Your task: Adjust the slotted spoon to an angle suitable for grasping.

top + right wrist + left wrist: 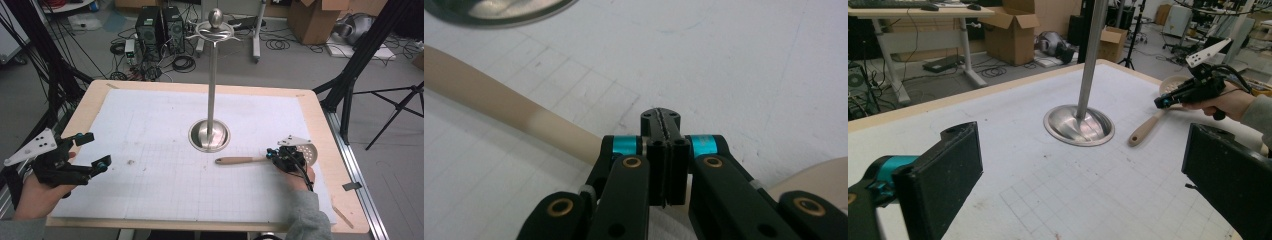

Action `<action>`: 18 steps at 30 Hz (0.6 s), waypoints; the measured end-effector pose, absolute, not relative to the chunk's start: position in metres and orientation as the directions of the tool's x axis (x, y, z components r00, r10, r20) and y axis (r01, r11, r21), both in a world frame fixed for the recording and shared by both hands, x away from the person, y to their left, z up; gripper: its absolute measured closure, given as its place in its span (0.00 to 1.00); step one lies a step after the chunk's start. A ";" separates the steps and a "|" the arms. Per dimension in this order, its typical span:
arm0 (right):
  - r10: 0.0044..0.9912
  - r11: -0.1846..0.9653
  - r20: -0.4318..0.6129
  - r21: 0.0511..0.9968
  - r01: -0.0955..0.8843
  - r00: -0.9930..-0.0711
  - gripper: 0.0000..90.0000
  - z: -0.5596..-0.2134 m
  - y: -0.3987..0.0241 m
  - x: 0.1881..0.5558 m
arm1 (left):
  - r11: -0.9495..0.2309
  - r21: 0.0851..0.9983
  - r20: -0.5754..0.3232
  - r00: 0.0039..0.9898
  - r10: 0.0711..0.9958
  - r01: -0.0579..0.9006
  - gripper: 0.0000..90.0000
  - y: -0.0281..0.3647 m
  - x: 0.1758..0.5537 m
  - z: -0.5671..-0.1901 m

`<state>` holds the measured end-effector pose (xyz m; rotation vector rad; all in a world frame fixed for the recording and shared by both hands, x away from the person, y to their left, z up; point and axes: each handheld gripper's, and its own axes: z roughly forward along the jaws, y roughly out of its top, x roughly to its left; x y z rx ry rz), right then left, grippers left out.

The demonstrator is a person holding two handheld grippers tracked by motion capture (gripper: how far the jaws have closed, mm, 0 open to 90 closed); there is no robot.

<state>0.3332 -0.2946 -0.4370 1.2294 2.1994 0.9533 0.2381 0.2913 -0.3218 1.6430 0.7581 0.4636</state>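
Note:
A skimmer spoon with a pale wooden handle (240,160) and a perforated round head (311,152) lies on the white mat, right of the steel stand's round base (209,136). My right gripper (274,155) hovers low over the spot where handle meets head. In the right gripper view its jaws (660,117) are pressed flat together with nothing between them, and the handle (499,107) passes underneath. My left gripper (96,150) is held at the table's left side, wide open and empty. The left gripper view (1083,185) looks across at the stand (1079,124) and the handle (1143,131).
The stand's tall pole ends in a hooked ring and ball (215,25). A white gridded mat (150,120) covers the wooden table (320,115). Beyond the far edge are computer towers (160,27), cables and boxes; black tripod legs (360,95) stand at the right.

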 end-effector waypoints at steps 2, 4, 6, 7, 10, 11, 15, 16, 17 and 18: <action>0.860 0.385 -0.068 0.737 0.555 -0.506 1.00 -0.436 -0.293 0.330 | -0.077 0.971 -0.109 0.705 0.700 0.227 0.04 0.291 0.239 -0.322; 0.858 0.400 -0.085 0.730 0.554 -0.507 1.00 -0.435 -0.292 0.327 | -0.080 0.971 -0.108 0.707 0.699 0.227 0.04 0.291 0.239 -0.322; 0.857 0.404 -0.088 0.726 0.557 -0.508 1.00 -0.434 -0.293 0.322 | -0.080 0.971 -0.107 0.710 0.696 0.225 0.04 0.290 0.239 -0.322; 0.859 0.399 -0.083 0.727 0.559 -0.505 1.00 -0.434 -0.294 0.320 | -0.083 0.971 -0.104 0.711 0.696 0.224 0.04 0.290 0.239 -0.321; 0.863 0.387 -0.070 0.730 0.564 -0.501 1.00 -0.434 -0.297 0.316 | -0.082 0.971 -0.105 0.713 0.694 0.222 0.04 0.288 0.240 -0.321; 0.863 0.383 -0.065 0.731 0.565 -0.500 1.00 -0.435 -0.298 0.313 | -0.083 0.971 -0.104 0.714 0.693 0.223 0.04 0.288 0.241 -0.321; 0.861 0.395 -0.074 0.722 0.569 -0.504 1.00 -0.433 -0.302 0.299 | -0.084 0.972 -0.104 0.720 0.686 0.221 0.04 0.285 0.243 -0.320; 0.861 0.395 -0.074 0.722 0.569 -0.504 1.00 -0.433 -0.302 0.299 | -0.083 0.972 -0.104 0.722 0.684 0.219 0.04 0.284 0.243 -0.320; 0.860 0.394 -0.070 0.721 0.570 -0.506 1.00 -0.433 -0.304 0.296 | -0.082 0.972 -0.106 0.723 0.682 0.219 0.04 0.283 0.244 -0.320; 0.860 0.393 -0.067 0.718 0.574 -0.506 1.00 -0.432 -0.306 0.294 | -0.086 0.972 -0.102 0.726 0.680 0.217 0.04 0.282 0.244 -0.319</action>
